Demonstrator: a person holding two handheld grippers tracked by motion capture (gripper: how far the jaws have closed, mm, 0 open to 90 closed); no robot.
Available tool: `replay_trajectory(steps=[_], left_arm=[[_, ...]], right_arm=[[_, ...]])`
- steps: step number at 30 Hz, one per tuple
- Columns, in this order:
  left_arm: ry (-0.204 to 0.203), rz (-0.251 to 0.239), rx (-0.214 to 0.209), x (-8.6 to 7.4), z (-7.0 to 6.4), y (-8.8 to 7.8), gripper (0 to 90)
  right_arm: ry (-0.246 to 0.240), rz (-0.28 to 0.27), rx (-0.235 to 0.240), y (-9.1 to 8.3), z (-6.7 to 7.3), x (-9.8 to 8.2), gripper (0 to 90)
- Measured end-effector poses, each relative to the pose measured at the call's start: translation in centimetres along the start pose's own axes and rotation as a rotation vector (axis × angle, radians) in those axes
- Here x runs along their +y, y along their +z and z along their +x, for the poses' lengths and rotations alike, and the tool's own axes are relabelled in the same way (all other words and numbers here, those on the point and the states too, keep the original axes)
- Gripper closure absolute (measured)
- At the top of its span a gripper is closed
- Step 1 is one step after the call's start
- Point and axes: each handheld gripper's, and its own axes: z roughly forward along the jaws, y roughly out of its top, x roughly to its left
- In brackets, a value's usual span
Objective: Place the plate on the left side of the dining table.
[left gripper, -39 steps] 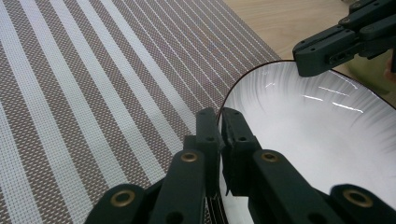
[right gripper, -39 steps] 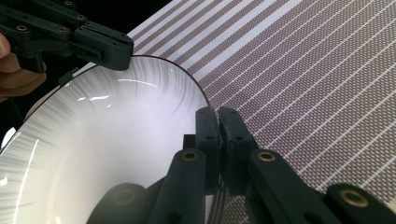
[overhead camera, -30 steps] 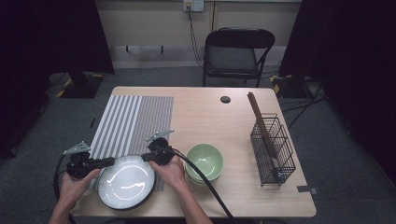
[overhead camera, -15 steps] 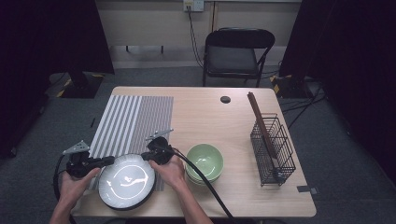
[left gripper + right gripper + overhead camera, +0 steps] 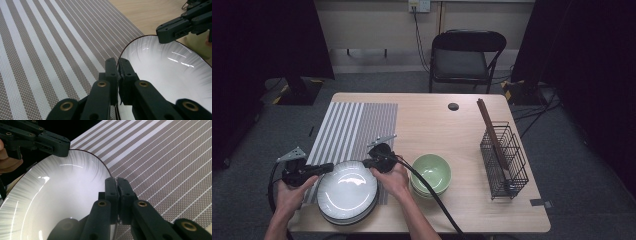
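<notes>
Wooden tabletop [image 5: 437, 125] carries one striped mat [image 5: 354, 127], one wire rack [image 5: 504, 160], stacked green bowls [image 5: 431, 172] and a plate stack whose top white plate [image 5: 347, 189] both grippers, left [image 5: 328, 167] and right [image 5: 366, 162], pinch at opposite rims with fingers [image 5: 117, 75] clamped tight.

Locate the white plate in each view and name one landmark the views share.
High view: white plate at lower left, atop a stack.
Left gripper view: right half, rim pinched by the jaws at bottom centre.
Right gripper view: left half, rim pinched likewise.
Shared landmark: striped placemat.
</notes>
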Motion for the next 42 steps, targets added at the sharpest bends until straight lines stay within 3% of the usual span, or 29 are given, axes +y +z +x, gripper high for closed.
replay_trajectory(steps=[5,8,10,13,16,18,19,26,28,30,35,42], left_arm=[[-0.02,-0.016,-0.013,0.0,0.3,0.1,86.9],[-0.02,0.028,-0.032,-0.2,0.3,0.3,80.1],[-0.008,0.055,-0.009,-0.2,0.0,0.5,79.7],[-0.002,0.054,-0.006,-0.2,0.0,0.8,82.3],[-0.034,0.043,-0.023,-0.2,0.2,0.7,83.5],[-0.047,0.043,-0.02,-0.2,0.2,0.7,83.6],[-0.047,0.043,-0.02,-0.2,0.2,0.7,83.8],[-0.053,0.036,-0.026,-0.2,0.4,0.5,84.4],[-0.053,0.034,-0.025,-0.2,0.4,0.5,84.5],[-0.054,0.037,-0.025,-0.2,0.4,0.5,84.5],[-0.058,0.019,-0.01,-0.1,0.3,0.4,84.7],[-0.049,-0.006,0.001,0.3,0.4,0.3,85.1]], right_arm=[[-0.003,-0.006,0.001,0.0,-0.2,0.1,88.2],[-0.002,-0.008,0.003,0.0,-0.2,0.1,88.3],[-0.008,-0.01,0.0,0.0,-0.2,0.0,88.3],[-0.004,-0.017,0.004,0.0,-0.2,0.0,88.3],[-0.001,-0.023,-0.006,0.0,-0.1,-0.2,87.6],[-0.008,-0.023,-0.033,0.0,0.0,-0.3,78.3],[-0.008,-0.023,-0.033,0.0,0.0,-0.3,78.3],[0.075,0.016,-0.002,0.4,-0.2,-1.2,76.9],[0.127,0.015,0.021,0.4,-0.5,-1.5,77.2],[0.167,0.004,0.054,0.3,-0.7,-1.9,82.9],[0.176,-0.017,0.07,0.3,-1.0,-1.9,84.9],[0.152,-0.039,0.047,0.2,-1.2,-1.0,85.3]])
